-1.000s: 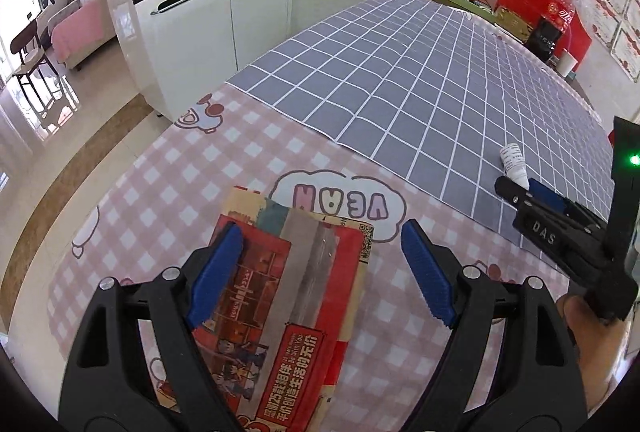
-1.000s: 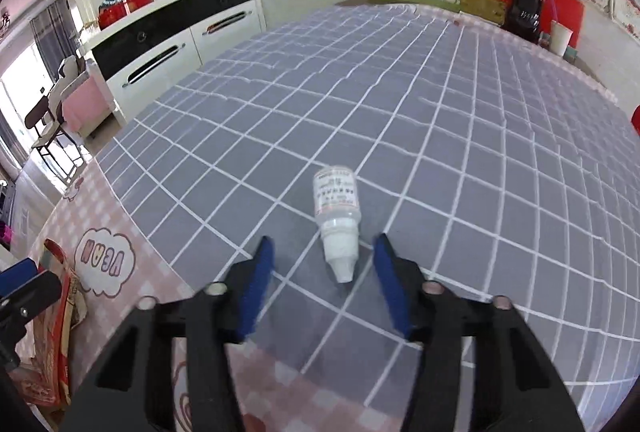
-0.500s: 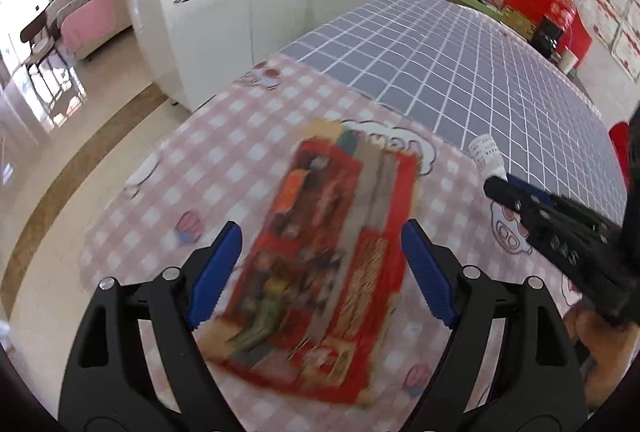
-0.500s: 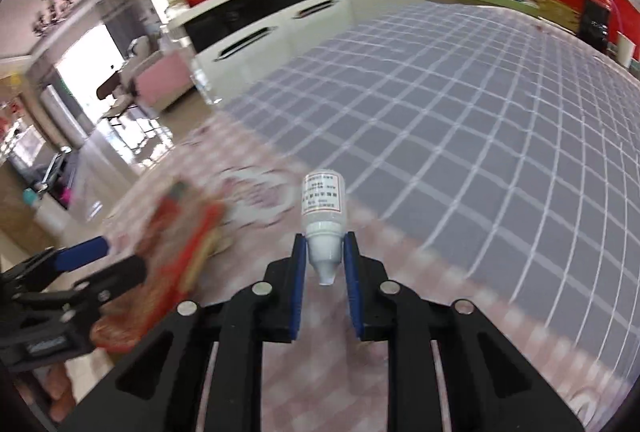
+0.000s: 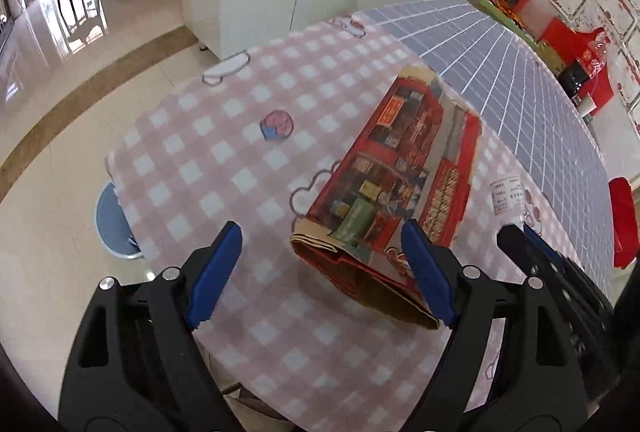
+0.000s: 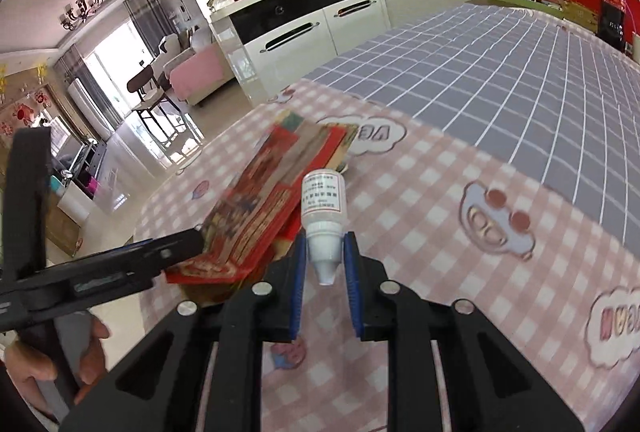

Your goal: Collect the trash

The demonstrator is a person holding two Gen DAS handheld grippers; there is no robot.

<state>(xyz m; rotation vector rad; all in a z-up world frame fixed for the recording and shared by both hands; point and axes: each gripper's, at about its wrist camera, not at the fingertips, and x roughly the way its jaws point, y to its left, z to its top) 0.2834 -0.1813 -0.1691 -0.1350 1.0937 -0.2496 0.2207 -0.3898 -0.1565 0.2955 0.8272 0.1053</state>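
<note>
- Carrying the small white bottle [image 6: 322,211] was the step in hand: the right gripper [image 6: 325,264] had its jaws closed on the bottle's neck and cap end, the labelled body sticking forward, clear of the desk [image 6: 440,191].
- The right jaws had just been closing, and the bottle was between them, so the grip looked fresh; I judged it wise to keep steady pressure, since a smooth tapered neck could slip out forward.
- The left gripper [image 5: 320,268] had its jaws standing wide open, with nothing pressed between the pads.
- The folded red printed carton [image 5: 396,187] lay on the pink checked cloth near the desk's near edge, its closest corner hidden behind the right-side pad of the left gripper; whether that pad touched it I could not tell.
- In the left wrist view the bottle showed just beside the carton's far side, above the cloth.
- No bin showed clearly in either view; a pale blue round thing [image 5: 112,224] sat on the floor below the desk's corner, but I could not tell what it was.
- To do it well, the bottle should travel level and unhurried, keeping clear of the carton and of the other gripper, which was near.
- The carton looked wide and floppy, so a later grasp would probably go better across its short folded edge.
</note>
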